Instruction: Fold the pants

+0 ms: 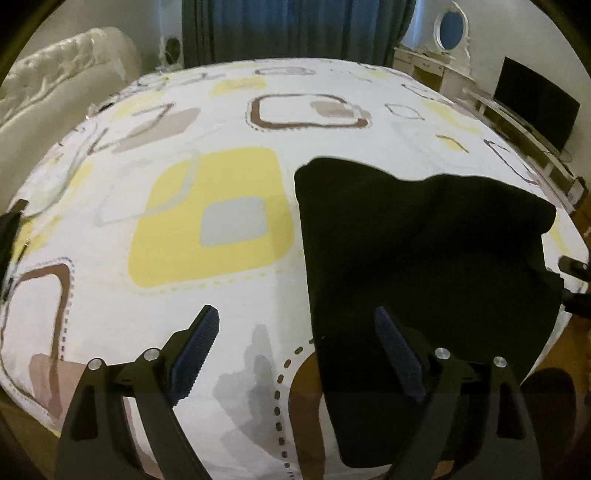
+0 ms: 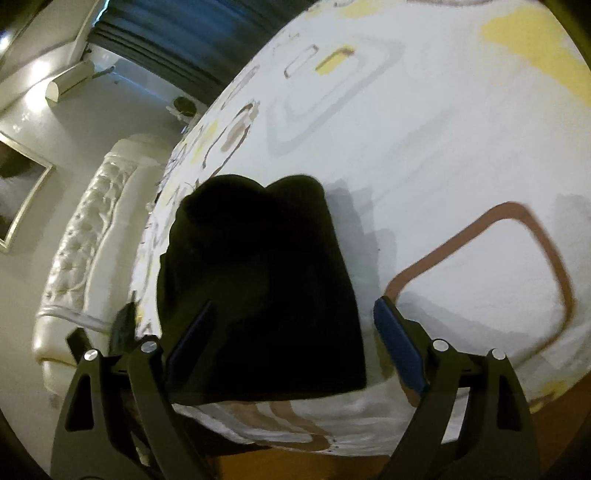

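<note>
Pants (image 1: 417, 258), black and already doubled into a compact block, lie flat on a bed (image 1: 221, 314) dressed in a white sheet printed with yellow, grey and brown rounded squares, close to the mattress's near edge. Seen from the left wrist camera, the dark cloth fills the frame from about 1 o'clock round to 5 o'clock, its lower end reaching the edge of the bed; the left gripper (image 1: 297, 354) stands wide with nothing between its blue pads, its left finger over bare sheet at 7 o'clock and its right finger in front of the pants at 5 o'clock. Seen from the right wrist camera, the same pants (image 2: 258, 288) sit at centre frame, running from 12 o'clock down to 6 o'clock, and the right gripper (image 2: 291, 332) is likewise spread wide and empty, its fingers straddling the near end of the garment, the left one in front of the cloth at 7 o'clock and the right one just beside it over the sheet at 5 o'clock. A white tufted headboard (image 2: 85, 229) stands at 9 o'clock in that view, dark blue curtains (image 1: 295, 29) hang beyond the bed, and a dark television screen (image 1: 535, 107) rests on a low white unit at 2 o'clock in the left view.
</note>
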Motion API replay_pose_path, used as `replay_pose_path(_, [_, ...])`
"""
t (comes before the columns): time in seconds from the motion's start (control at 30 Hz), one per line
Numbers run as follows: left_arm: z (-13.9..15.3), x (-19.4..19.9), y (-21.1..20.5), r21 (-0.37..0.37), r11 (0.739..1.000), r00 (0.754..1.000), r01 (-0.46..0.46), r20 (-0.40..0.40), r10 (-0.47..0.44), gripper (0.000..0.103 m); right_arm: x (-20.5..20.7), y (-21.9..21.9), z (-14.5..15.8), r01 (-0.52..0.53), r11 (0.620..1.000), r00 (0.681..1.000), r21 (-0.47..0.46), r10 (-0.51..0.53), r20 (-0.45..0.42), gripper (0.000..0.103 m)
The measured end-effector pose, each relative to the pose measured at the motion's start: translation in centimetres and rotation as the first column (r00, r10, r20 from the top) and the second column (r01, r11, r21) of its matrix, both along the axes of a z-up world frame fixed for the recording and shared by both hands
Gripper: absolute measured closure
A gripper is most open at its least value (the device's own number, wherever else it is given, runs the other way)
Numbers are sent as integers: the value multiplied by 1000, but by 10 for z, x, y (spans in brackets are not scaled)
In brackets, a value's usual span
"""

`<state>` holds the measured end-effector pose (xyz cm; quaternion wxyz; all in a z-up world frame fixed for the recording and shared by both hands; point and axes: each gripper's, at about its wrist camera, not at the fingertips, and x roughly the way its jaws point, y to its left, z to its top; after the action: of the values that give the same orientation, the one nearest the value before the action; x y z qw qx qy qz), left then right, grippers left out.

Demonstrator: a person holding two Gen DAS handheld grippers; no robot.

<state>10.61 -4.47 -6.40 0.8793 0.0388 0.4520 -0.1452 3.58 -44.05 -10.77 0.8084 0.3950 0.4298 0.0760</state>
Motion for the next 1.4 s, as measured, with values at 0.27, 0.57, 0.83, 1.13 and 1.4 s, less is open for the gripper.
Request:
replay_pose_path(0.27, [-13,16,14,-211,977,990,32,-127,-60,18,28,-10,-17,-40,992,999,120,42,-11,12])
replay_pose_path(0.57, [-22,32,4,-284,957,982,55,-159,-104,18,63,-2,-25,-186,963,981,194,194,-27,11])
replay_pose_path(0.83, [-32,44,2,-344,936,970,71,-194,-146,17,70,-9,-20,-252,946,964,204,264,-34,11])
replay_pose_path(1.13, [-47,70,46,-637,770,913,33,-295,-283,18,69,-22,-21,-275,935,956,224,291,-38,11])
replay_pose_path(1.4, [-49,79,27,-711,700,832,73,-344,-436,17,70,-31,-18,-315,921,940,228,336,-59,11])
